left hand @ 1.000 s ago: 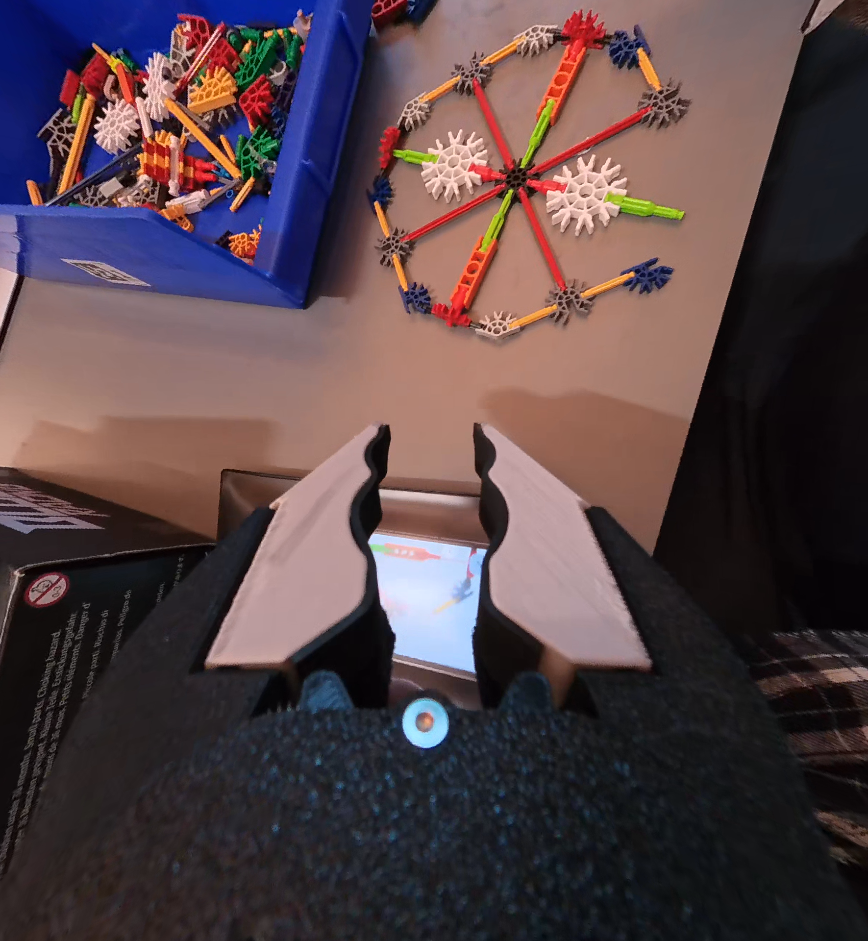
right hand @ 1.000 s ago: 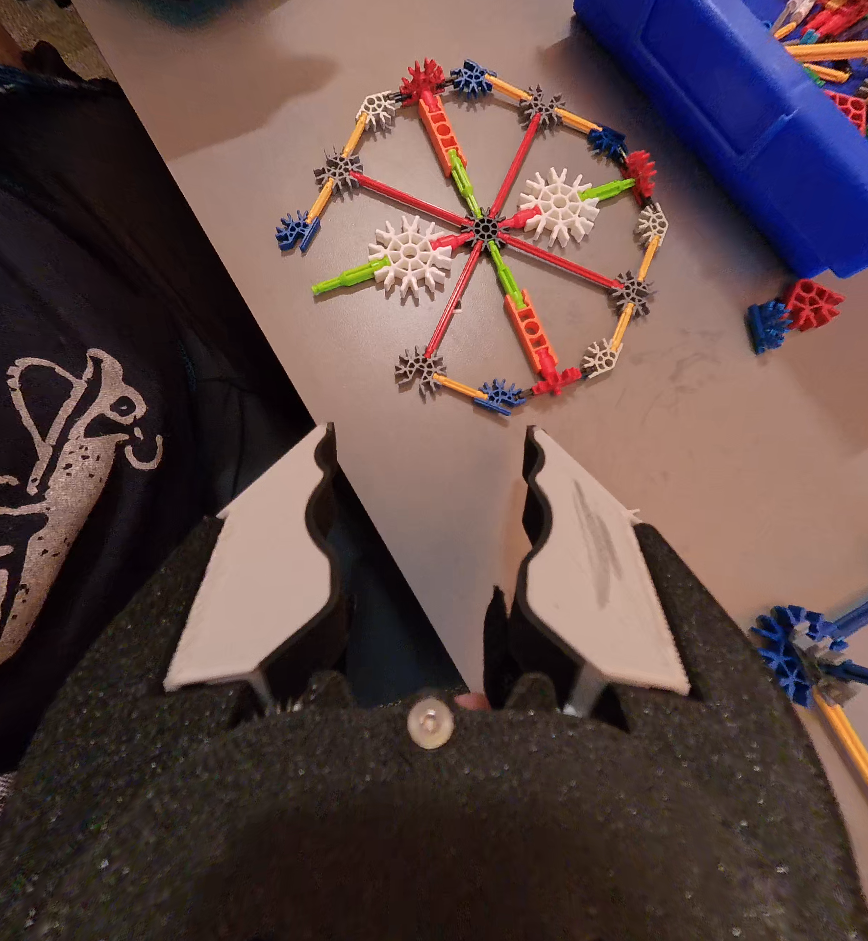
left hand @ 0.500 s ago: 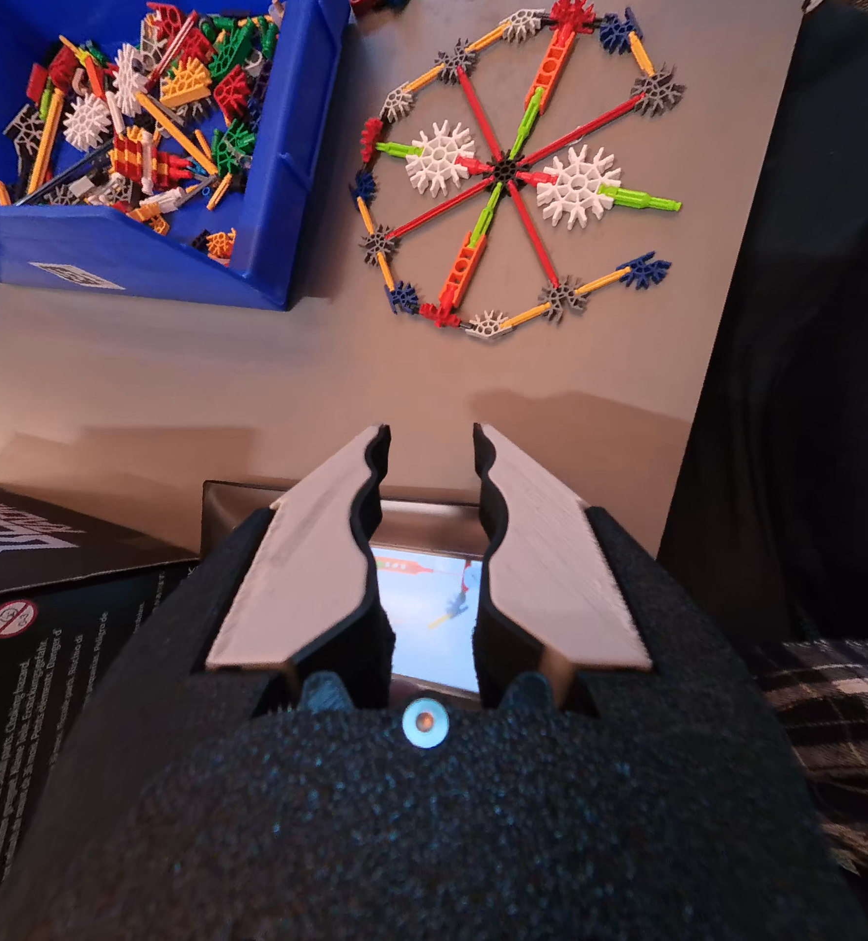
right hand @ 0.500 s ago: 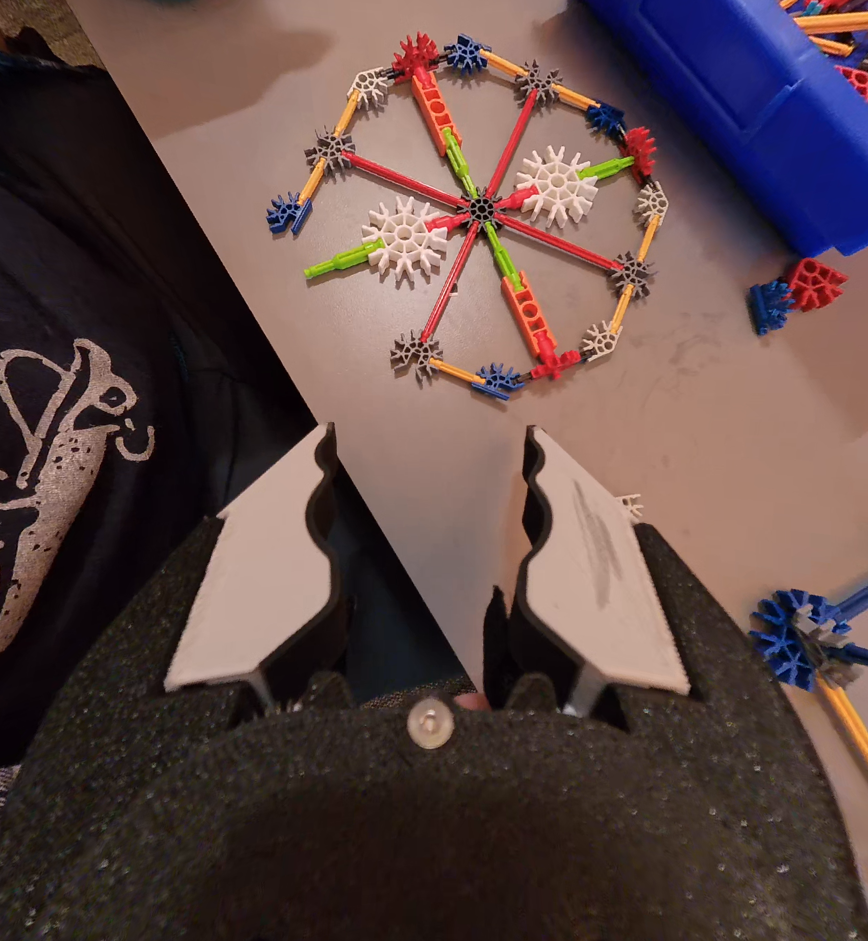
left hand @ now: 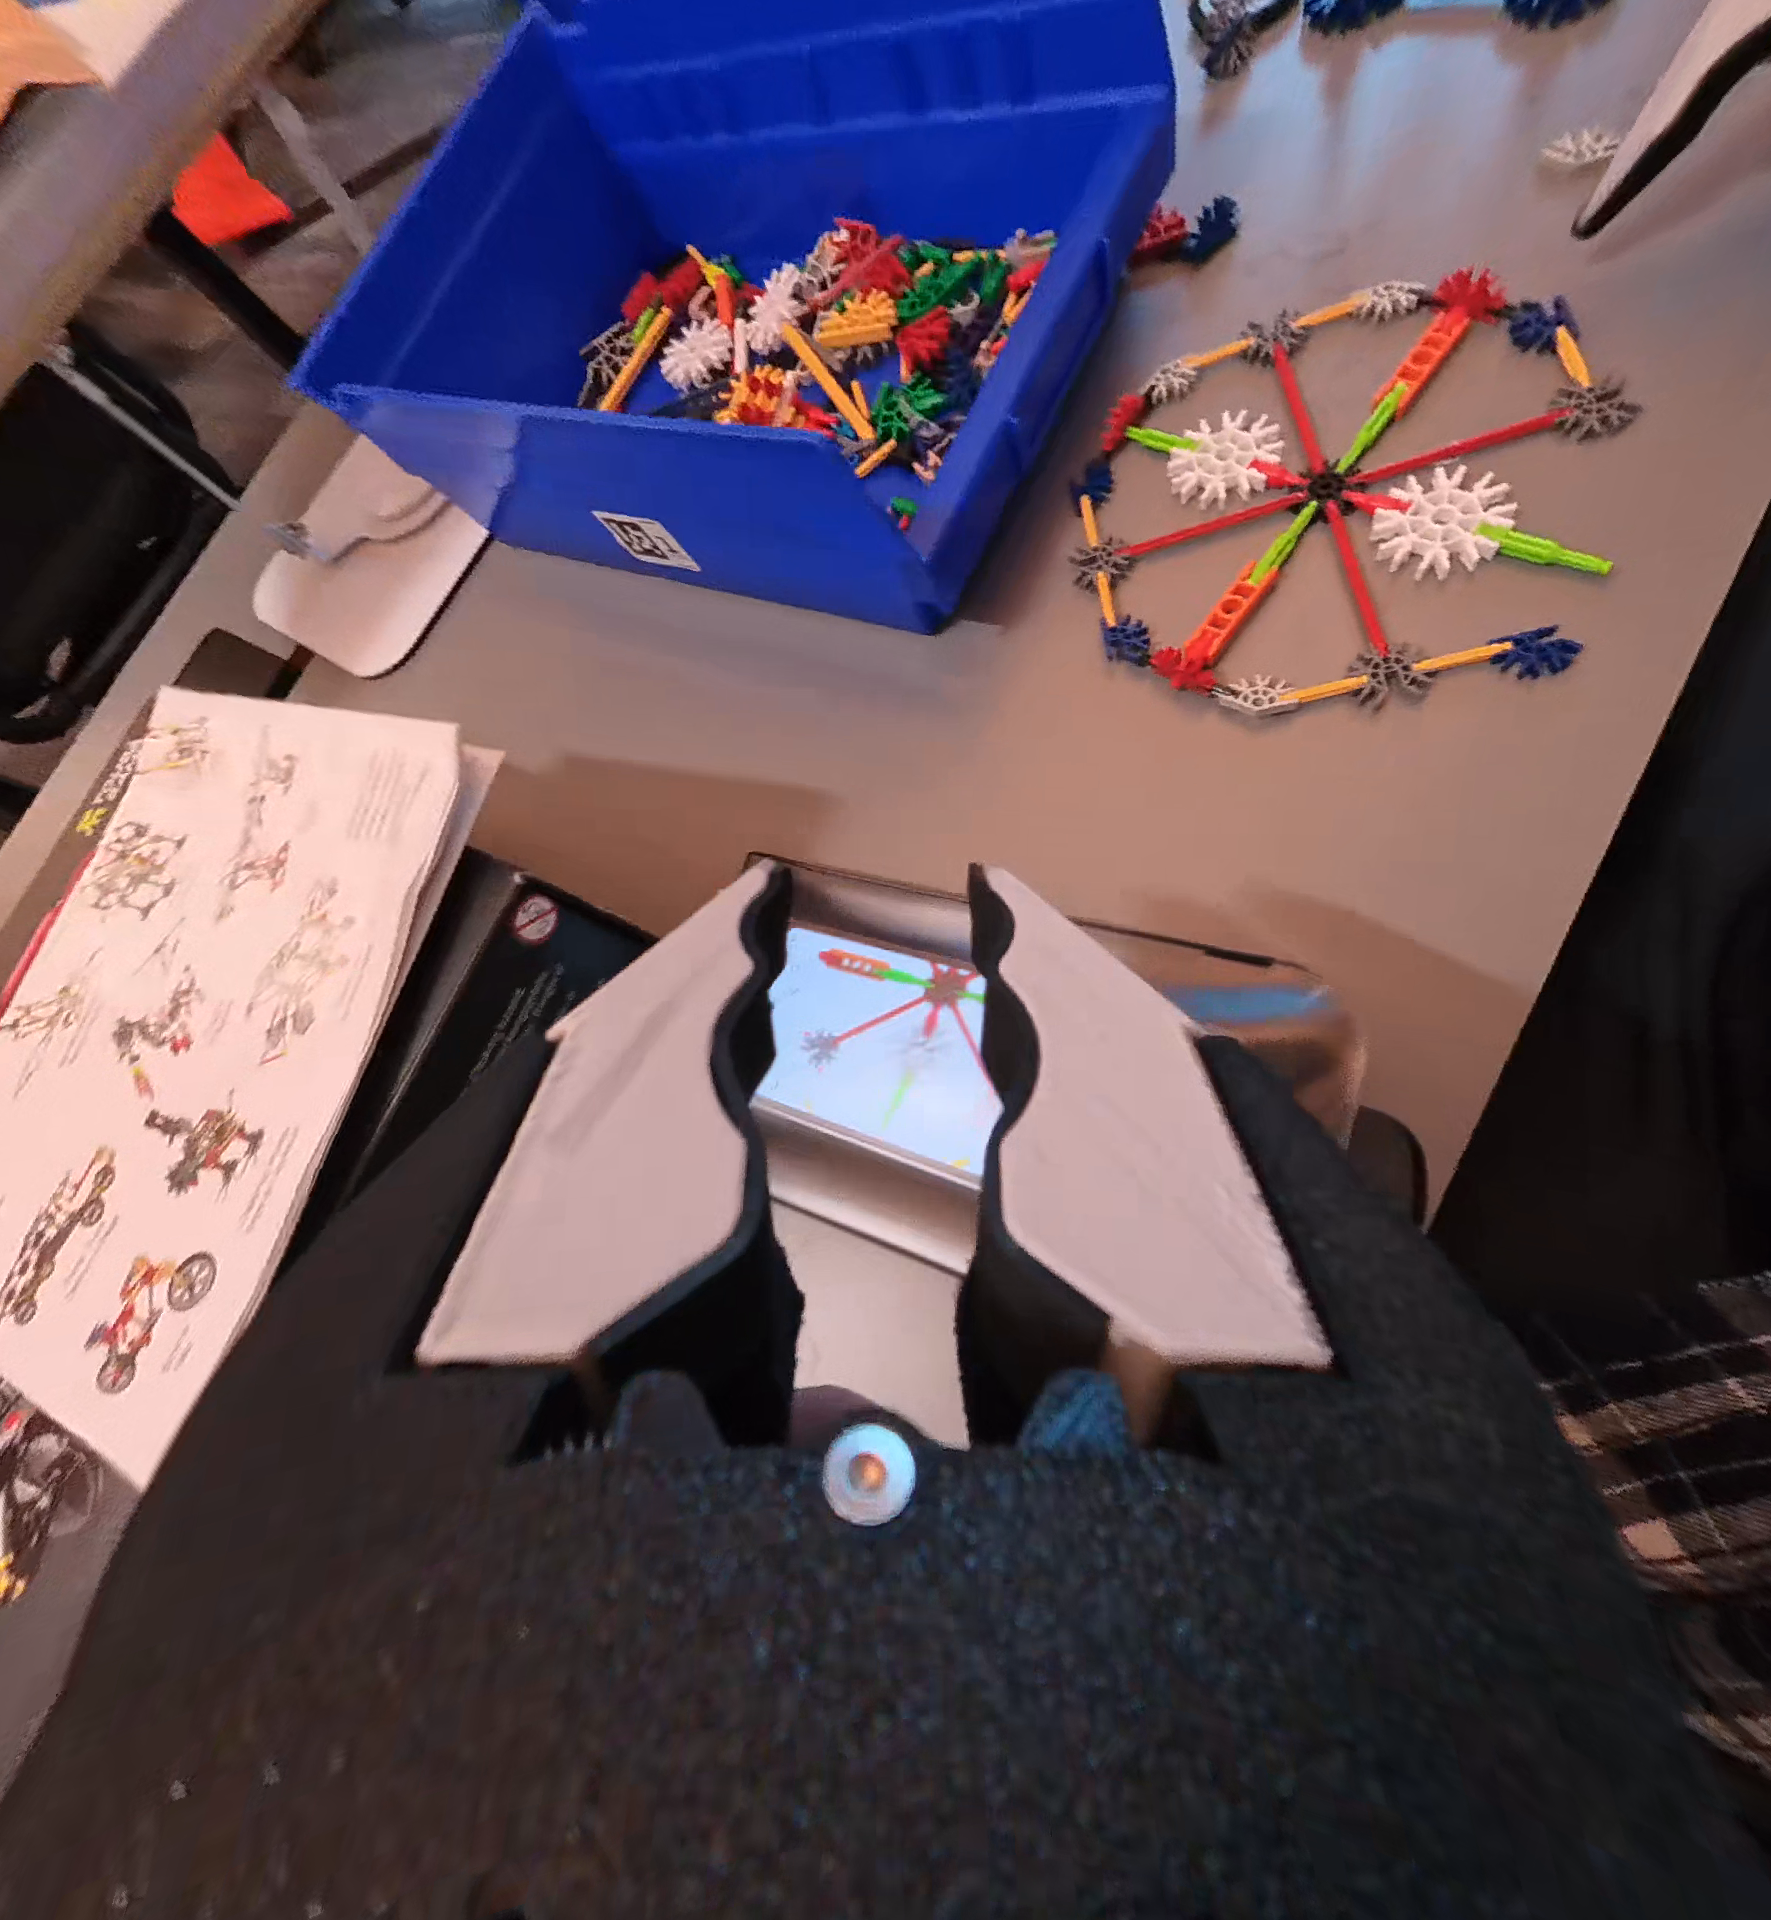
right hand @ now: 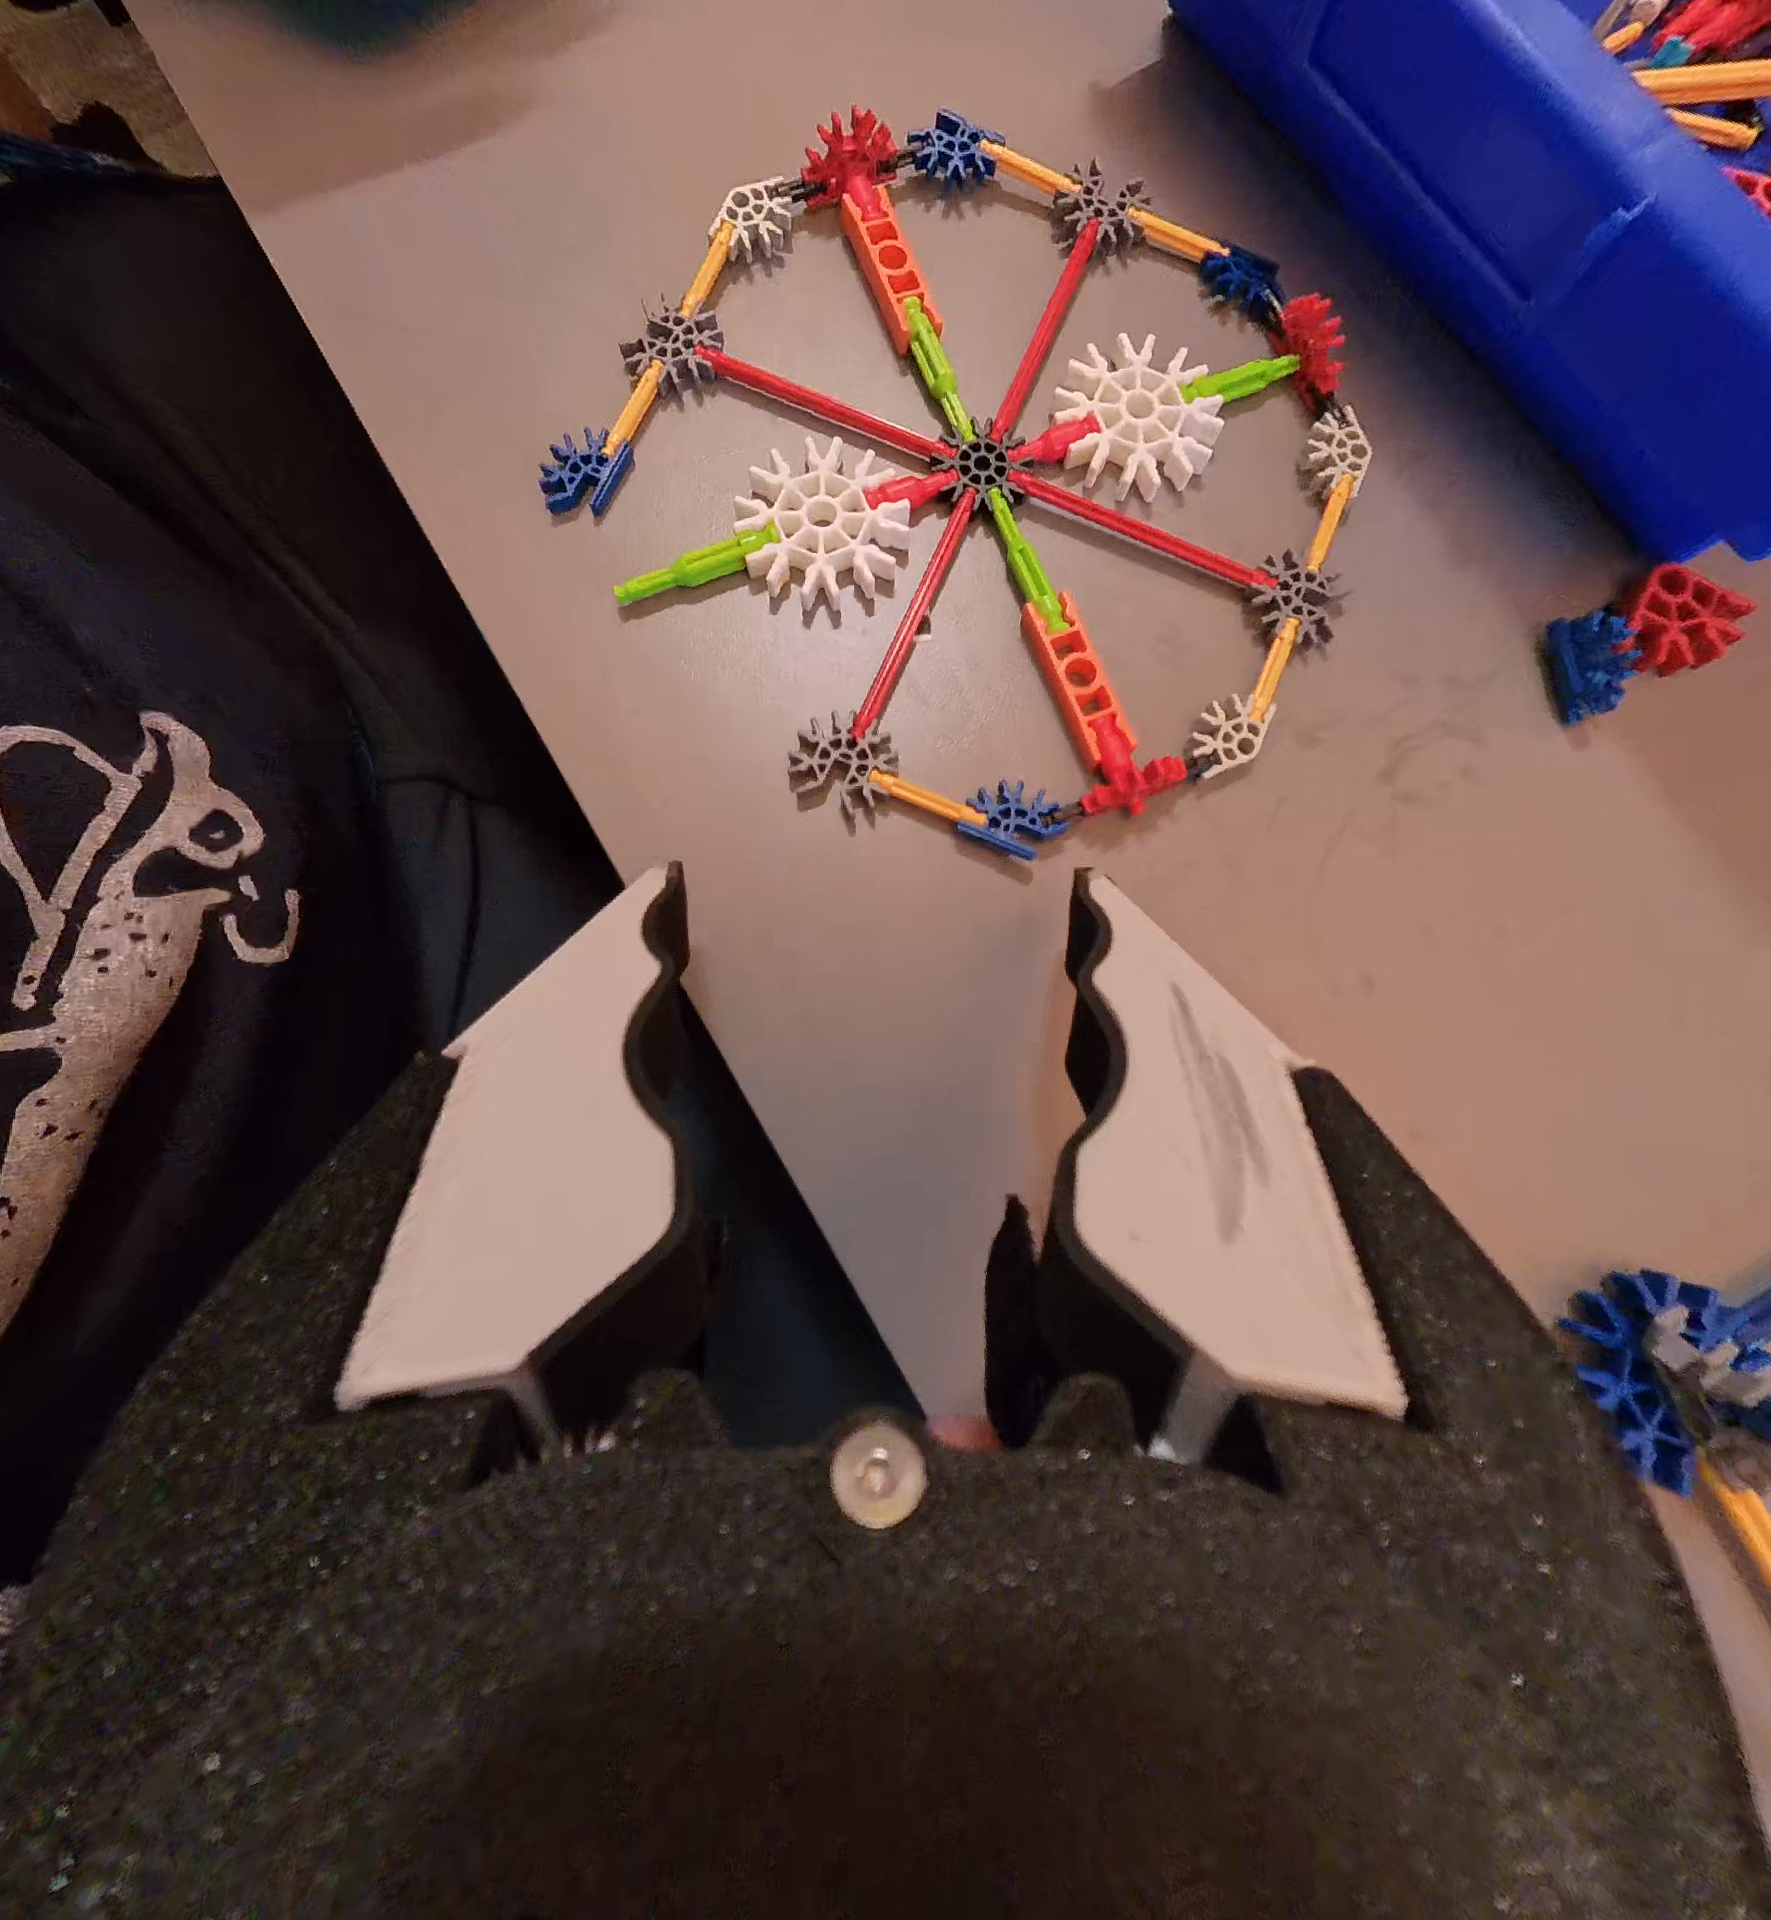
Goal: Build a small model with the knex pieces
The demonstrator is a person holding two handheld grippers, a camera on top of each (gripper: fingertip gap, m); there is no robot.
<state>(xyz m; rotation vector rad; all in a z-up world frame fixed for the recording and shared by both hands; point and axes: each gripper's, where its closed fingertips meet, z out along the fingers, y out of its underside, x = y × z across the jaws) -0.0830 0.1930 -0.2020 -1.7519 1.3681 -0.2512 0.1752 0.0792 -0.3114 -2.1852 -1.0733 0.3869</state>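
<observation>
Table [left hand: 860, 748], grey, toy-strewn.

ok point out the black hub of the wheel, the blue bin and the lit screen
black hub [right hand: 982, 462], right wrist view, its centre where the spokes meet
blue bin [left hand: 715, 499], left wrist view, its near outer wall
lit screen [left hand: 876, 1049], left wrist view, the part showing between the fingers

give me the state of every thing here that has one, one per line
left gripper: open, empty, above the lit screen
right gripper: open, empty, over the table edge
wheel model: assembled, flat on the table, untouched
blue bin: open-topped, partly filled with loose pieces
screen: lit, showing a picture
instruction sheet: lying on a black box
</observation>
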